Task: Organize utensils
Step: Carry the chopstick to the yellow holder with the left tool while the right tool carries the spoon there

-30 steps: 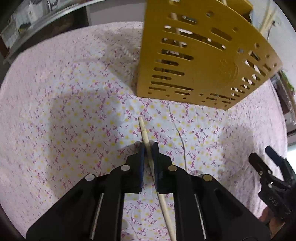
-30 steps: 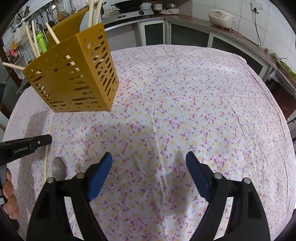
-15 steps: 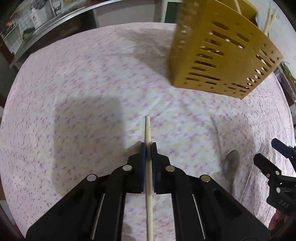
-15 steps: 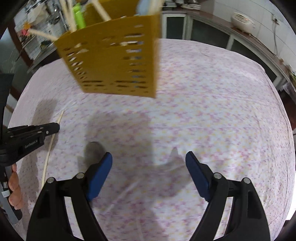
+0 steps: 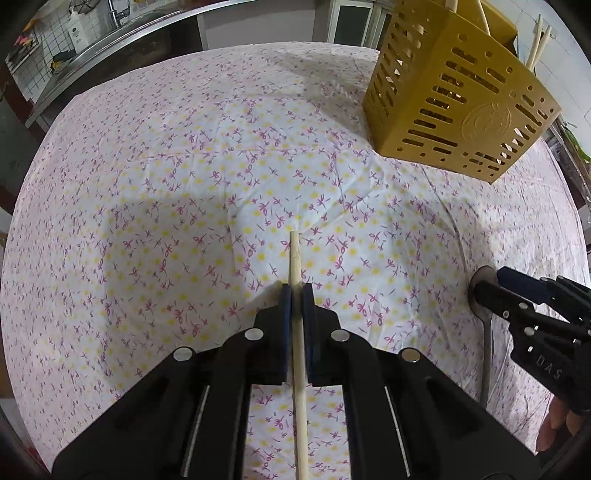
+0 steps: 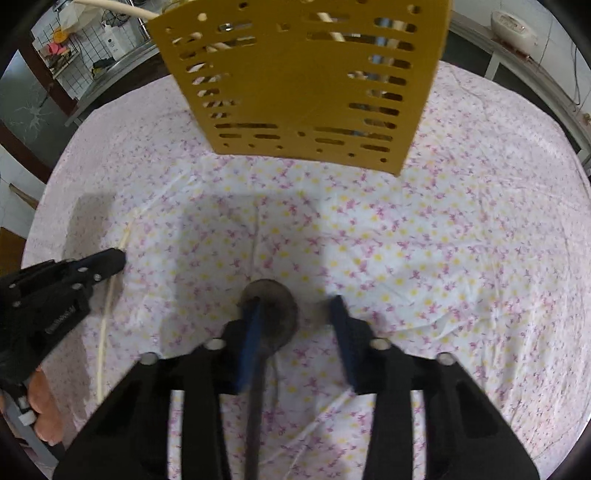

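My left gripper (image 5: pixel 295 299) is shut on a wooden chopstick (image 5: pixel 296 266) that lies along the floral cloth; it also shows in the right wrist view (image 6: pixel 107 314). My right gripper (image 6: pixel 293 314) is open, its jaws either side of a metal spoon (image 6: pixel 275 312) lying on the cloth; the spoon's bowl sits by the left pad. The spoon (image 5: pixel 485 332) and right gripper (image 5: pixel 495 284) show at the right of the left wrist view. A yellow slotted utensil holder (image 5: pixel 454 92) with several chopsticks stands beyond, also in the right wrist view (image 6: pixel 306 81).
The floral tablecloth (image 5: pixel 184 166) covers the whole table. A kitchen counter with a sink (image 5: pixel 110 33) runs behind it. A rice cooker (image 6: pixel 513 22) sits on the counter at the far right. A wire rack (image 6: pixel 74 51) stands at the far left.
My right gripper has swung left and come down over the spoon, with its jaws narrower than before. My left gripper has stayed shut on the chopstick and turned slightly, so the holder sits further right.
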`<state>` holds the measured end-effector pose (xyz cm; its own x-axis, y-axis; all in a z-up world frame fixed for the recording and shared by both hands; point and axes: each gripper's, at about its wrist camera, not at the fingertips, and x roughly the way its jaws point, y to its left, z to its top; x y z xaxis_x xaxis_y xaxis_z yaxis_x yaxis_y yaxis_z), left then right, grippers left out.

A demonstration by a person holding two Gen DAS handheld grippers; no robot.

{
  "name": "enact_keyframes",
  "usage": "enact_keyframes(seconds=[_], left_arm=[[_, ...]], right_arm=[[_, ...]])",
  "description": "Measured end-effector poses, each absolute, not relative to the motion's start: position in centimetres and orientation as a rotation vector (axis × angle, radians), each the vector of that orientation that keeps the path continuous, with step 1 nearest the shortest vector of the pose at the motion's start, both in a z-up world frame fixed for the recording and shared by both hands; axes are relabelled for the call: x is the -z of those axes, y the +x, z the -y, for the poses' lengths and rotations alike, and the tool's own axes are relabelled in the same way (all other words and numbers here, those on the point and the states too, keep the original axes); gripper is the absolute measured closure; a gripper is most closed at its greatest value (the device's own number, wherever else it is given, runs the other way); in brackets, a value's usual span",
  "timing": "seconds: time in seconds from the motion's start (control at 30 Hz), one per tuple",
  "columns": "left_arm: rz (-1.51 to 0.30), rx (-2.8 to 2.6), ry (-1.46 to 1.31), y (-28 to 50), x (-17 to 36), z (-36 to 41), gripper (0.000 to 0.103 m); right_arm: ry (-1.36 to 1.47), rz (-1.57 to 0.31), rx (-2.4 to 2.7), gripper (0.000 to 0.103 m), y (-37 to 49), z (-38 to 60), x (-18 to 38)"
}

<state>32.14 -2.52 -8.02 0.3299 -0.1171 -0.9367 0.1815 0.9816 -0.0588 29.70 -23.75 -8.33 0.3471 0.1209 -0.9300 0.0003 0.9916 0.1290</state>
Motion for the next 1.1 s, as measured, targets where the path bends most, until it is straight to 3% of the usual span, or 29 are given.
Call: enact_keyframes(seconds=[0.07, 0.27, 0.47, 1.1], left_arm=[[-1.223, 0.196, 0.060, 32.0, 8.4, 2.5, 0.098], [-1.234, 0.217, 0.035, 33.6, 8.7, 1.9, 0.098], [-1.205, 0.235, -0.031, 33.4, 7.8, 0.3, 0.098], [-0.639, 0.302, -0.096, 28.8, -5.9, 2.7, 0.098]], right_arm=[[0.095, -1.224, -0.097, 0.087, 29.8, 23.0, 8.3], [0.074, -1.202, -0.110, 0.100, 29.7, 22.9, 7.4], [0.055, -1.117, -0.105, 0.100, 28.4, 24.8, 5.0], [0.030, -0.597, 0.031, 0.100, 24.7, 30.7, -5.4]])
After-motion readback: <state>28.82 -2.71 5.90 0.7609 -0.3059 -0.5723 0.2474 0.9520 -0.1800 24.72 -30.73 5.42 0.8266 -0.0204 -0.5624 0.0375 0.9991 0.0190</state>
